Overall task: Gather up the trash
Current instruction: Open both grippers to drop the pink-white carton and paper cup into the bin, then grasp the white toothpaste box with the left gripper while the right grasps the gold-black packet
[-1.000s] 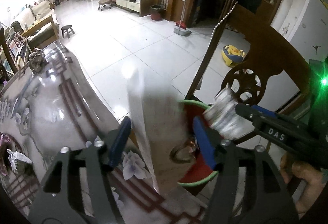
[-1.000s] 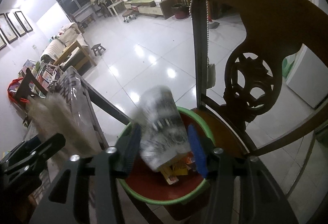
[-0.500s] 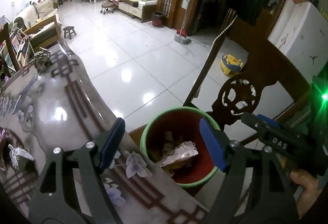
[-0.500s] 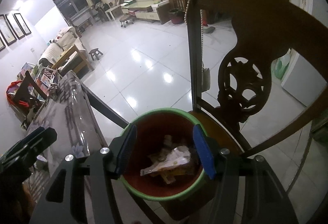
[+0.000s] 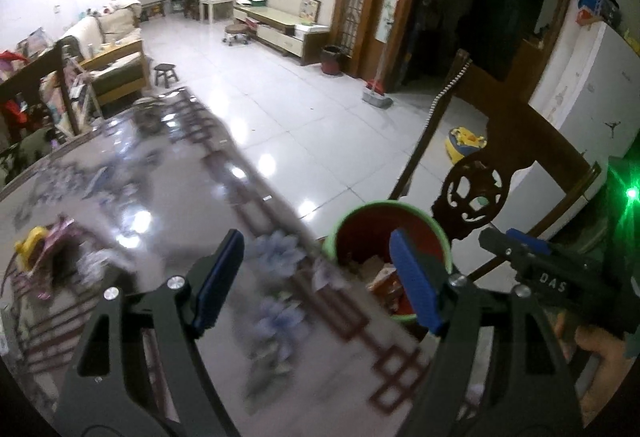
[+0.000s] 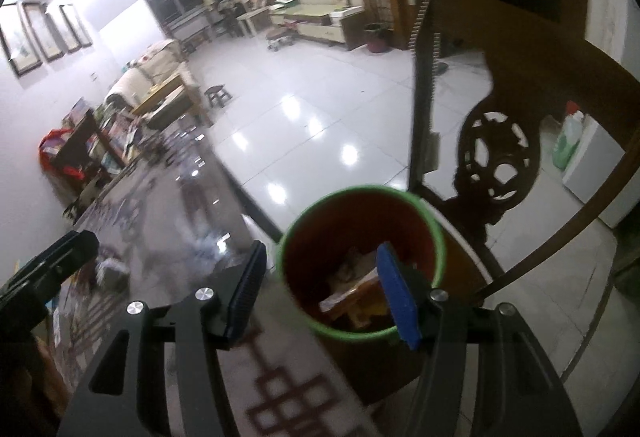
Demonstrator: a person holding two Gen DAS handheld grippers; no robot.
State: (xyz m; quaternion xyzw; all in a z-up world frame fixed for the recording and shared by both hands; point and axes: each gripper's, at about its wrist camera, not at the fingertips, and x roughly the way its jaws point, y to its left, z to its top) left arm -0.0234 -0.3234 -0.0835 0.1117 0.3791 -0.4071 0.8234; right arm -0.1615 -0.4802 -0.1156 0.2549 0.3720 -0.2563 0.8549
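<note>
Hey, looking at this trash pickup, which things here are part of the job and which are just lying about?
Part of the job:
- bin, red inside with a green rim, wrappers already in it
- litter on the table
- left gripper, open and empty
- right gripper, open and empty

Just lying about:
- carved chair
- small stool
- yellow toy on the floor

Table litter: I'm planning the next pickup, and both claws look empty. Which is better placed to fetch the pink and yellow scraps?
Left, probably. The left claw stands open over the table, with the pink and yellow scraps close on its outer side. The right claw, also open, sits at the bin, farther from them.
</note>
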